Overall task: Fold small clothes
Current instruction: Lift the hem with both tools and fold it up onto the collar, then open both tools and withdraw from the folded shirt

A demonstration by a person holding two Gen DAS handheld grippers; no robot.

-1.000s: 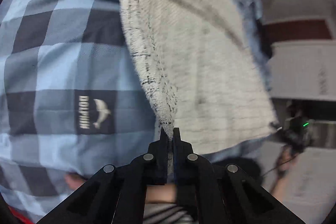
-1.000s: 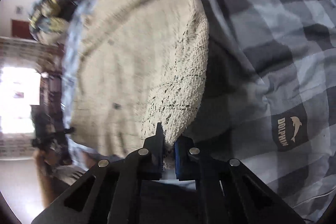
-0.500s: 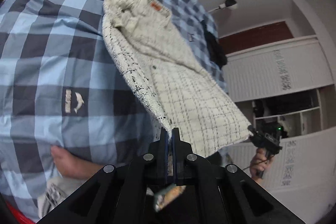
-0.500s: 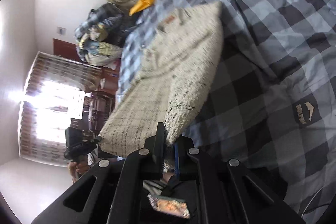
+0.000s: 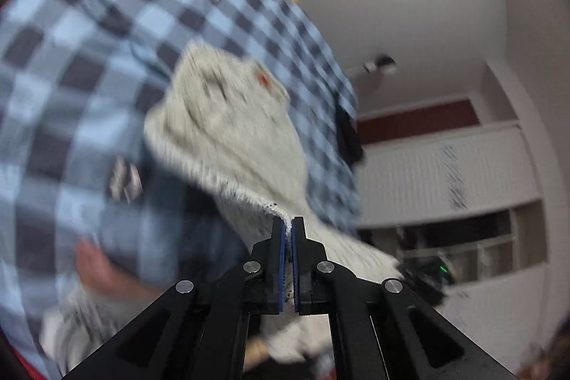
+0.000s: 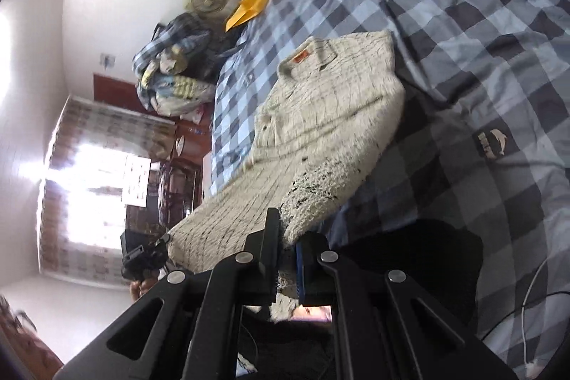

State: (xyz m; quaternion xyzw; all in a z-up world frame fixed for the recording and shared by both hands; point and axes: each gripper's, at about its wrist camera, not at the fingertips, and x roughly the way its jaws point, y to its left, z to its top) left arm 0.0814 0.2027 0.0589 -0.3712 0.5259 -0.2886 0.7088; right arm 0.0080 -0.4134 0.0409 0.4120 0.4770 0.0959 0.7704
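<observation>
Both claws pinching cream shirt (image 6: 331,102) hem, over checked bedspread (image 6: 481,34)

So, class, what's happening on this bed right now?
A person holds a claw in each hand, and both are shut on the near hem of a cream checked knit shirt. The left claw pinches one corner, the right claw the other. The hem is lifted off the blue-and-grey checked bedspread, while the collar end lies on it. No fold is made yet.

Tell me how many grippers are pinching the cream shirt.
2: the left gripper clamps one hem corner of the cream shirt, the right gripper the other corner.
</observation>
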